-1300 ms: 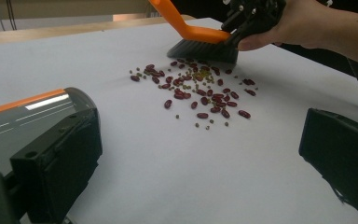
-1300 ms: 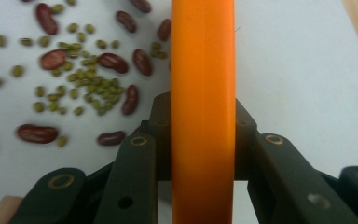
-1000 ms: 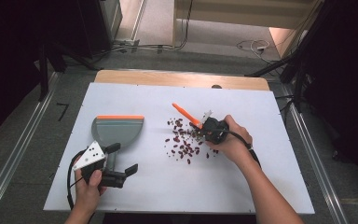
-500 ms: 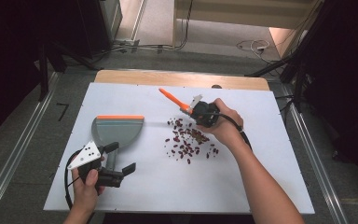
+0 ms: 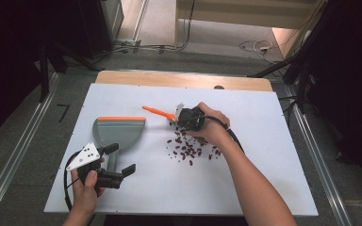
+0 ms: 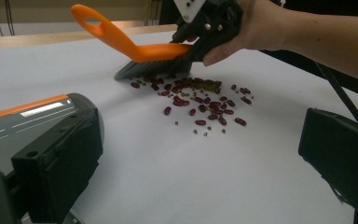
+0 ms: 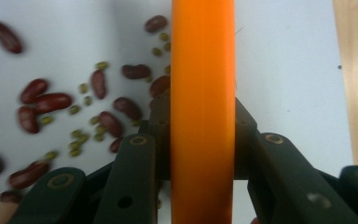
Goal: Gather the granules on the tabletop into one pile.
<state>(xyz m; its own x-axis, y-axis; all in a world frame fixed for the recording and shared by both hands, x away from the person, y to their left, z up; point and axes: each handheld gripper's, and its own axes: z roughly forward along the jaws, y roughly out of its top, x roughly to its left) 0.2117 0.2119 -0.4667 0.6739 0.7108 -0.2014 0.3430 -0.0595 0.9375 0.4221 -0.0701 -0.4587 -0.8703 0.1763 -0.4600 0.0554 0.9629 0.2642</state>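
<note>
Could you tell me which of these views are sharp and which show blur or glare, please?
High view: evenly lit but soft, so the beans are mere specks. Left gripper view: the brush and beans are fairly crisp, its own near jaws are soft, and a light streak glares on the dustpan. Right gripper view: the orange handle is close and soft, and beans at the left edge smear.

Brush, dustpan and spilled beans on the white table

The orange-handled brush (image 5: 159, 112) is clamped at its handle, bristles down at the far edge of the scattered red and small green beans (image 5: 188, 149). The grey dustpan (image 5: 119, 133), orange-trimmed along its far edge, lies flat to the left of the beans, well apart, its handle between jaws.
</note>
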